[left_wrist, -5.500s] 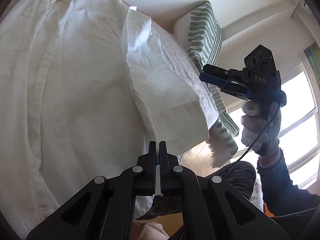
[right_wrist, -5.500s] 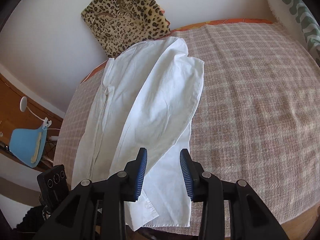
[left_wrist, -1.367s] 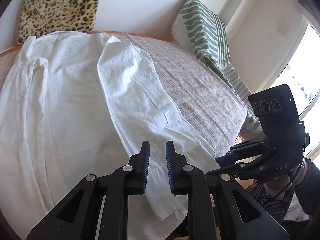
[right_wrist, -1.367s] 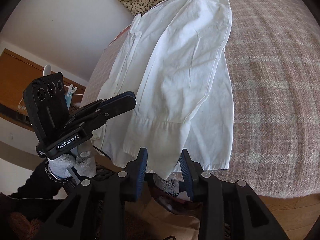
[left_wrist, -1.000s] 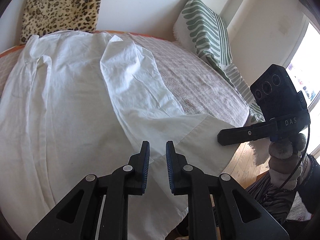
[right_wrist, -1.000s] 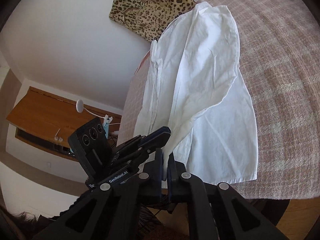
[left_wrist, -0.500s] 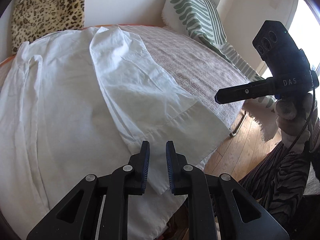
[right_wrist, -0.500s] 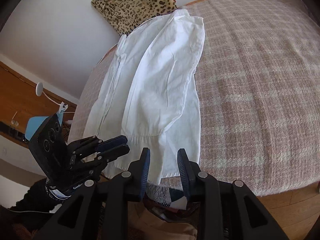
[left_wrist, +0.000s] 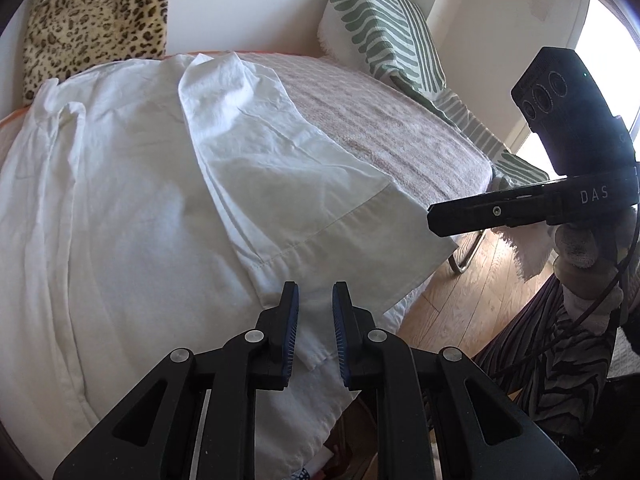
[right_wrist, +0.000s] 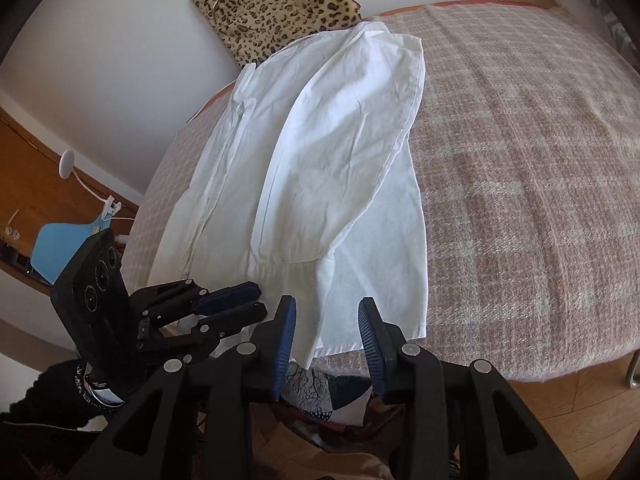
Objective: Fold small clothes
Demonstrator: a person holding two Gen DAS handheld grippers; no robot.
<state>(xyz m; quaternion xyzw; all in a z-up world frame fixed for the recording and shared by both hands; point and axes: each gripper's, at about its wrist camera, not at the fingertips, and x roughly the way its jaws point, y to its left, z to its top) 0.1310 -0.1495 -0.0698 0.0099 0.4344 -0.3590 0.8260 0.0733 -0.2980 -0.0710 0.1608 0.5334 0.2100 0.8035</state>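
White shirt [right_wrist: 320,168] lies spread on the pink woven bedcover [right_wrist: 520,200], collar end toward the leopard-print cushion [right_wrist: 276,0], hem end hanging slightly over the near bed edge. One sleeve [left_wrist: 280,184] is folded lengthwise over the body of the shirt; its cuff [left_wrist: 352,248] sits at the end away from the cushion, close to the mattress edge.

Left gripper [left_wrist: 314,332]: jaws narrowly parted, nothing pinched; cloth visible beyond the gap, pads not pressing on it. It hovers over the hem, on the far side from the cushion.

Right gripper [right_wrist: 326,332]: jaws opening, moderately spread; shirt hem shows in the gap, but neither pad presses it, so nothing is held.

Handling estimate: thin woven cotton-like fabric, light, fully limp, creases readily. It should not slip much on the textured bedcover, so dragging may bunch it; lifting is safer. A pinch could take the sleeve layer with the body panel, or only one layer, so check which layers are caught.

Suggested grasp points: the two hem corners, the ones farthest from the cushion, one per gripper, pinching at the stitched hem where the cloth is doubled and firmer. Carry toward the cushion to halve the length.
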